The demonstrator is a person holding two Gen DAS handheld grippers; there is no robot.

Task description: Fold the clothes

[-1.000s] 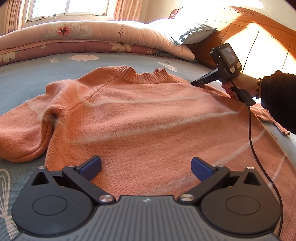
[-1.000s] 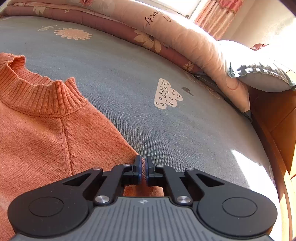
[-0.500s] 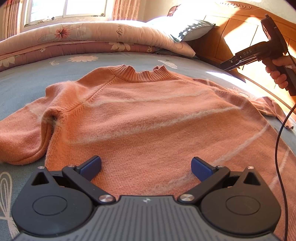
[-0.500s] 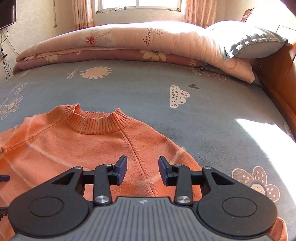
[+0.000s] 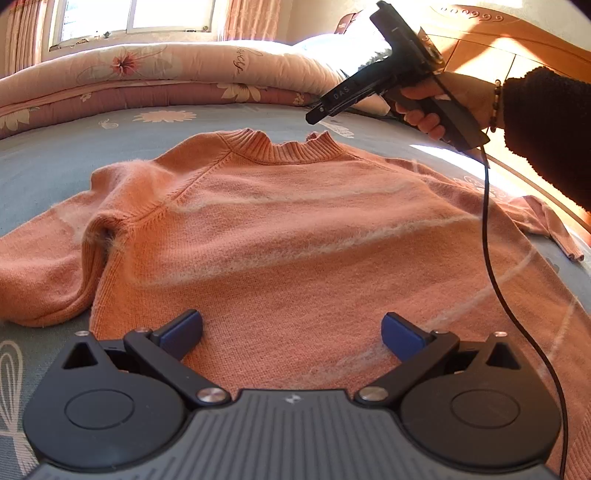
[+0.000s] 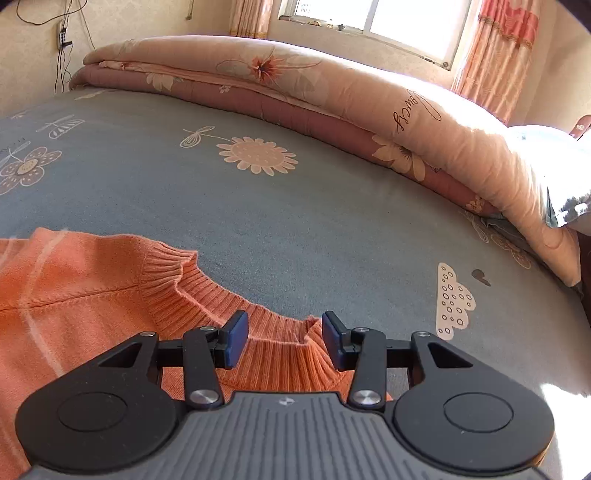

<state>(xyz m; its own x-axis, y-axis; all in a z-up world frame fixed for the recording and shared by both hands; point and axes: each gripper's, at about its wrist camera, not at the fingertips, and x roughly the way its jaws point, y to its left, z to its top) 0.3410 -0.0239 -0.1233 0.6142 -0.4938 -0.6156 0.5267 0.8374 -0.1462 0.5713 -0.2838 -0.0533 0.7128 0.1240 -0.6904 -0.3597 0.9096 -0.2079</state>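
An orange knit sweater (image 5: 295, 236) with pale stripes lies spread flat on the grey bed sheet (image 5: 55, 166), collar away from me. My left gripper (image 5: 291, 332) hovers open over its lower hem with nothing between the fingers. In the left wrist view my right gripper (image 5: 314, 114) is held by a hand in a dark sleeve (image 5: 546, 125), raised above the collar. In the right wrist view, that gripper (image 6: 284, 338) hangs over the ribbed collar (image 6: 207, 291); its jaws are opening and no cloth is pinched between them. The sweater's left sleeve (image 5: 40, 277) is bunched and folded over.
A rolled pink floral quilt (image 6: 332, 99) and a pillow (image 6: 546, 155) lie along the far side of the bed. A wooden headboard (image 5: 517, 48) stands at the right. The right gripper's black cable (image 5: 491, 258) hangs across the sweater. A window (image 5: 129, 18) is behind.
The right gripper let go of the sweater's right shoulder, opened, rose, and swung left until it came over the collar. The left gripper has not moved.
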